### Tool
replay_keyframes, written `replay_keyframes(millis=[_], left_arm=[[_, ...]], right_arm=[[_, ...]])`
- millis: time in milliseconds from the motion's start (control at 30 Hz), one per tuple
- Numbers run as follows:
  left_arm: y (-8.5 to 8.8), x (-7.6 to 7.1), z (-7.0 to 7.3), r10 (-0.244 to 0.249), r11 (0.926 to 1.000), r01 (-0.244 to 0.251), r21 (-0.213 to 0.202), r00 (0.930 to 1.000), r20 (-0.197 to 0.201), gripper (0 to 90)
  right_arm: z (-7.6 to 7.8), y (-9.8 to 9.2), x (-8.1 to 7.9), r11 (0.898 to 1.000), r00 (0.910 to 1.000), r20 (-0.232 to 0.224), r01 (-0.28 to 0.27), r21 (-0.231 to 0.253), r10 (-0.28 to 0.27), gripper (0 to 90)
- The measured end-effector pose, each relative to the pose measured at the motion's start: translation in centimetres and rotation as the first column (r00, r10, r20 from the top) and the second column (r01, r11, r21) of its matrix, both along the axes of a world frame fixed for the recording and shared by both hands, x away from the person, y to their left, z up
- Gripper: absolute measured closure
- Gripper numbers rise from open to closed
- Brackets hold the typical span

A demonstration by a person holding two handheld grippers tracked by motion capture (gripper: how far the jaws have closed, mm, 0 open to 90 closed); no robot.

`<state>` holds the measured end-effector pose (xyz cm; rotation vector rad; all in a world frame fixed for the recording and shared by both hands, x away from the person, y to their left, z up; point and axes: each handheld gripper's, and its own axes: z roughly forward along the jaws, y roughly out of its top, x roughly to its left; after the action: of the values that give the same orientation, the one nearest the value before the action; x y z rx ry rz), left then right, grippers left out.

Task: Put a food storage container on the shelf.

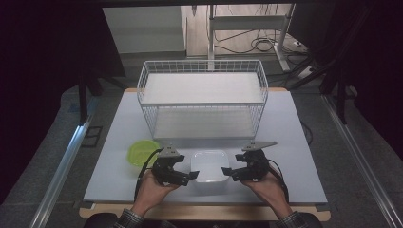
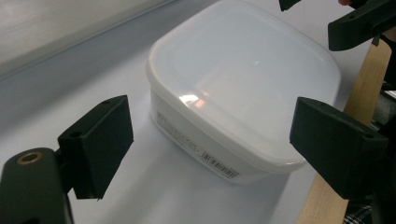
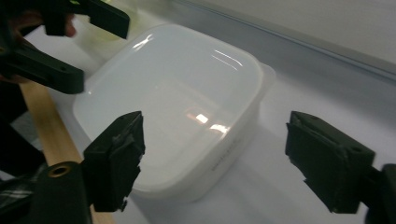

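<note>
A white translucent plastic box with its lid on (image 1: 209, 171) sits near the table's front edge. My left gripper (image 1: 192, 175) is just left of it, tips pointing at its left side, open. My right gripper (image 1: 227, 172) faces it from the right, also open. In the left gripper view the box (image 2: 243, 88) lies ahead of my left gripper (image 2: 212, 140), whose jaws stand wide and clear of its walls. In the right gripper view the box (image 3: 177, 98) sits ahead of my right gripper (image 3: 215, 163), untouched, with the left gripper (image 3: 70, 42) beyond it.
A lime-green bowl (image 1: 142, 152) rests left of the box, behind my left hand. A white wire basket (image 1: 203, 97) with two levels stands at the back middle of the table. The wooden front edge (image 2: 369, 74) runs close to the box.
</note>
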<state>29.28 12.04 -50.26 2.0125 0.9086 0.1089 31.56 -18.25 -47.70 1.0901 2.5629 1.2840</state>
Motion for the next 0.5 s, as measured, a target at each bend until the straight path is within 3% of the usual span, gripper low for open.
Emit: replay_keyframes(millis=[233, 367, 500], left_arm=[[-0.2, 0.9, -0.7, -0.029, 0.9985, 0.026, -0.048, 0.9975, -0.063, 13.6], [-0.5, 1.0, -0.9, -0.066, 0.9944, 0.057, -0.089, 0.9928, -0.1, 18.2], [-0.7, 0.7, -0.7, -0.053, 0.9959, 0.042, -0.08, 0.9901, -0.13, 20.5]], right_arm=[[-0.8, 0.8, 1.1, 1.0, 0.9965, -0.082, -0.018, -0.008, 0.017, 28.7], [-0.9, 0.9, 1.5, 0.999, 0.9899, -0.139, -0.028, 0.02, 0.031, 34.4], [-0.7, 0.8, 1.3, 1.0, 0.9856, -0.168, -0.015, 0.015, 0.017, 41.4]])
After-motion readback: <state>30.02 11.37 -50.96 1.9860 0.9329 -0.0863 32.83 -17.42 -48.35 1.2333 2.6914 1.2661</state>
